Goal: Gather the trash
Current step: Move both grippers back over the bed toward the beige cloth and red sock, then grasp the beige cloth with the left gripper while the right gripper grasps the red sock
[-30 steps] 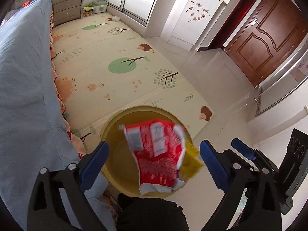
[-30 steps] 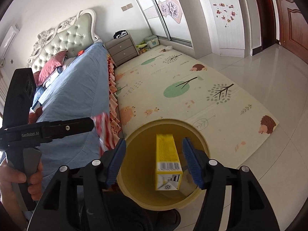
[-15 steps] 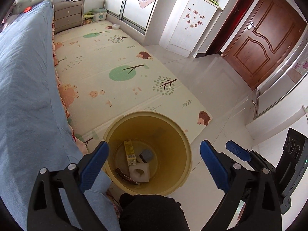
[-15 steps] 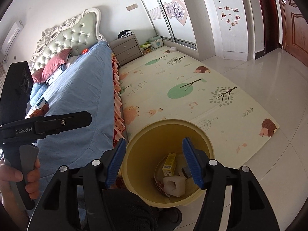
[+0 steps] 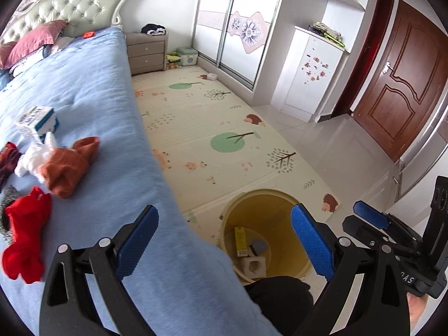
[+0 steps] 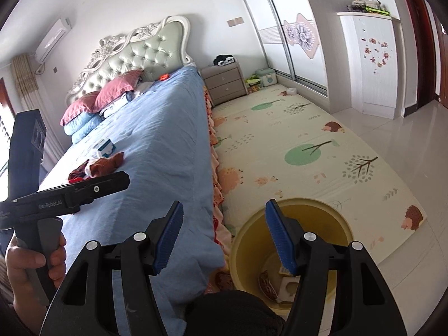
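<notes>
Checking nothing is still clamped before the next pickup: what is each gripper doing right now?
Left gripper: open, nothing between its pads.
Right gripper: open, nothing between its pads.

Yellow bin (image 5: 282, 218); blue bedspread (image 5: 92, 106); cream play mat (image 5: 212, 123) patterned with green trees and brown hedgehogs. Red cloth (image 5: 25, 232), rust-brown cloth (image 5: 67, 168), white tissue (image 5: 32, 159), and blue-and-white box (image 5: 36, 121). Black grippers have blue pads (image 5: 312, 240). Reddish-brown door (image 5: 403, 84).
</notes>
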